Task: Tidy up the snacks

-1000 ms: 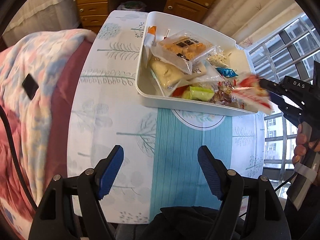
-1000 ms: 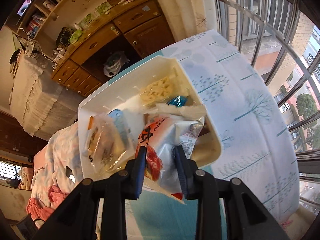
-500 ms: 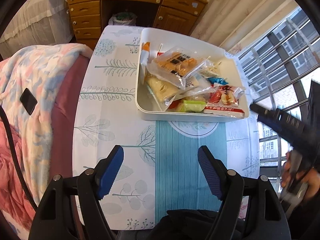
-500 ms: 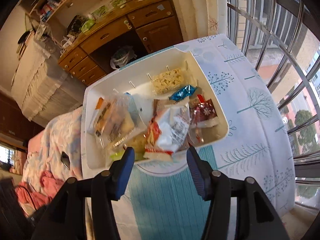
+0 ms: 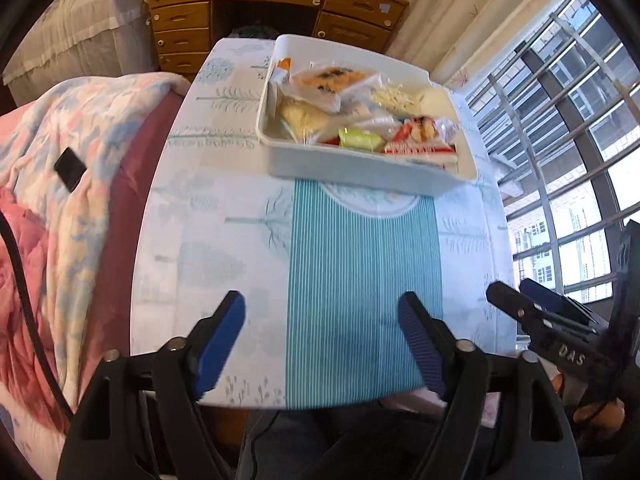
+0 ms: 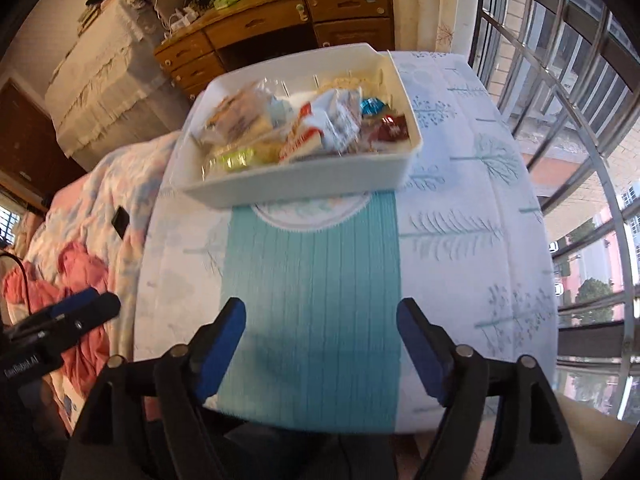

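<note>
A white bin (image 5: 360, 166) holds several snack packets at the far side of the table; it also shows in the right wrist view (image 6: 304, 186). A red and white packet (image 5: 420, 146) lies at its near right edge, a green packet (image 5: 358, 139) beside it. My left gripper (image 5: 322, 340) is open and empty, over the table's near edge. My right gripper (image 6: 320, 340) is open and empty, also pulled back to the near edge. Each gripper shows at the side of the other's view.
The table (image 5: 248, 220) has a white tree-print cloth with a teal striped band. A bed with a floral blanket (image 5: 72, 168) and a black phone (image 5: 70, 168) lies left. A wooden desk (image 5: 256, 4) stands behind, barred windows (image 6: 560, 100) to the right.
My right gripper let go of the red and white packet into the bin, opened, and drew back toward the near edge. My left gripper also drew back, staying open.
</note>
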{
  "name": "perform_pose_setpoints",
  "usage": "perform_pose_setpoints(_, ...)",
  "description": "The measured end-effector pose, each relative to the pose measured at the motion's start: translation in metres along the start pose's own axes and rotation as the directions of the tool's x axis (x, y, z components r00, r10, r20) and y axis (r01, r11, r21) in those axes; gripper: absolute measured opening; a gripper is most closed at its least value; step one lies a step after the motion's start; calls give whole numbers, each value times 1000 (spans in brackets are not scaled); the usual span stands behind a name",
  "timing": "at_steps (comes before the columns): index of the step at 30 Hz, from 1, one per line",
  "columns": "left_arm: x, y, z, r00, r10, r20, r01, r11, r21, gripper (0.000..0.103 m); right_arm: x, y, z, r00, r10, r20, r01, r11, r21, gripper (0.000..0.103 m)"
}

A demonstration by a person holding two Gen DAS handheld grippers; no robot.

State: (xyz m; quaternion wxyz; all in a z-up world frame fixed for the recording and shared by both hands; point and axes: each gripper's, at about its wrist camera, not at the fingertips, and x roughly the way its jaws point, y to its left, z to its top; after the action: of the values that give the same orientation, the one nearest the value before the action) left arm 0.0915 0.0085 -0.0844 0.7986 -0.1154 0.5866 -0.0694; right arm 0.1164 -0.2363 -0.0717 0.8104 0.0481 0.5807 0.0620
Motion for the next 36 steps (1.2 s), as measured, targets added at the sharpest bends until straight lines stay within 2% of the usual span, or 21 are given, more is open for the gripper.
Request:
perform_pose_setpoints(5,-19,-22,-21,998,61,-8,-61,997,46,86,-26,-10,-28,999,18,-35,-18,1000,2,90)
perform_pose_setpoints(8,-32,-39,-25,998,66,6,-66,995,71,95,-42,-14,-35,999,34,-41,-34,999,-1,90)
perform_pose_setpoints(14,-64,-69,-22,991,93,93,-102,989,106,97,-84,-9,-40,994,104,-29,-105,994,-19,90)
perform_pose_setpoints(19,-80,-80,-18,984,110,139,-121,990,69,99,-114,-1,-43,995,63,75,-57,996,-73,90)
perform_pose_setpoints(28,-89,-94,-22,970,127,209,-143,988,59,100,-126,0,-43,989,39,145,-26,995,-92,91)
perform_pose_setpoints(33,-88,-92,-23,969,116,217,-129,990,47,101,-127,2,-46,985,24,169,-7,995,-100,100)
perform_pose_setpoints(36,-90,-92,-24,962,126,241,-140,989,42,102,-128,1,-47,985,22,171,-5,995,-99,103)
